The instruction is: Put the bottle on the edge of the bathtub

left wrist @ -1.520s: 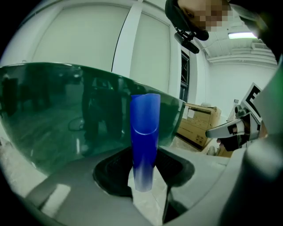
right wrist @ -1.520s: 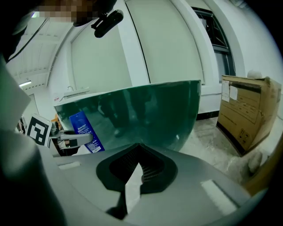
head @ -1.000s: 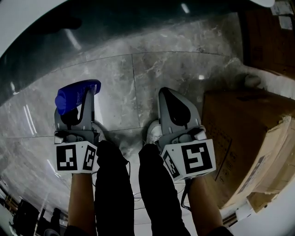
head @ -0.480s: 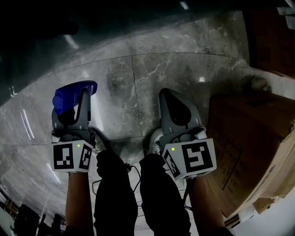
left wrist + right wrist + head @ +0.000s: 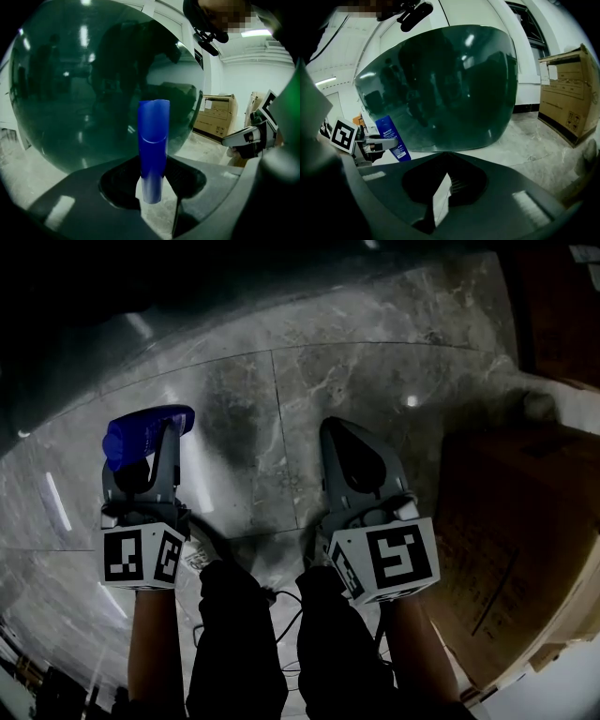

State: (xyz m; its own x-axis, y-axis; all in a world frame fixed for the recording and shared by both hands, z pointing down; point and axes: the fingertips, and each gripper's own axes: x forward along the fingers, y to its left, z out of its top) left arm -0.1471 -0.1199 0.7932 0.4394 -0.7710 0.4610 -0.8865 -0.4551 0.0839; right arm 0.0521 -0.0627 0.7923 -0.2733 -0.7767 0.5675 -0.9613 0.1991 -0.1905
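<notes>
Blue bottle (image 5: 153, 145) is pinched in the left gripper (image 5: 153, 185). Both jaws press on its sides. In the left gripper view it stands up out of them, with most of its length past the tips. In the head view it sticks out leftward beyond the jaw tips, held in the air above the grey marble floor (image 5: 375, 371). The right gripper view shows its label, with print too small to read, and a slight lean.

Right gripper (image 5: 442, 159): jaws brought together at the tips, nothing between them. Only a sliver of floor shows through the slot behind the tips. It hangs beside the left gripper, to that gripper's right, the two well apart. The person's legs (image 5: 234, 634), in dark trousers, show below and between them.

Bathtub (image 5: 440, 84): dark green and glossy. Its curved wall is straight ahead of both grippers, near, and fills most of each gripper view. The bottle is short of that wall and not resting on the tub.

Cardboard box (image 5: 525, 521) stands on the floor, near the right gripper on its right side.
</notes>
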